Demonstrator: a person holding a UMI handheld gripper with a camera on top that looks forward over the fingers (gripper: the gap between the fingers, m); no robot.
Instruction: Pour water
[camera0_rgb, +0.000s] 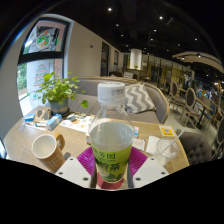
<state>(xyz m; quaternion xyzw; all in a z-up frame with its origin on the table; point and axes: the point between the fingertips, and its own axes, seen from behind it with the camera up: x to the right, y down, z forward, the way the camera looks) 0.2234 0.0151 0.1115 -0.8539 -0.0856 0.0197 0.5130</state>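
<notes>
So the water bottle (111, 135) is front and centre, a clear plastic one with a white screw cap and a green label wrapped around its lower body. It stands upright and you can see the room right through the upper part. It sits squarely between the two fingers of the gripper (111, 166), and both purple pads (87, 161) are pressed up against the label on either side, so the tongs are pinching the bottle rather than just sitting around it.

Just to the left of the bottle there's a paper cup (46, 150), light brown outside with a white inside, tilted so its mouth faces this way. To the right of the bottle is a clear glass (167, 150) sitting on the wooden table (24, 135). A few paper cards are scattered across the tabletop behind the bottle.

Further back on the left sits a potted plant (55, 92) with leafy green stems, near a window. Beyond the table there's a grey sofa (150, 98) with a zigzag-patterned cushion, and a café-looking room with ceiling spotlights behind that.
</notes>
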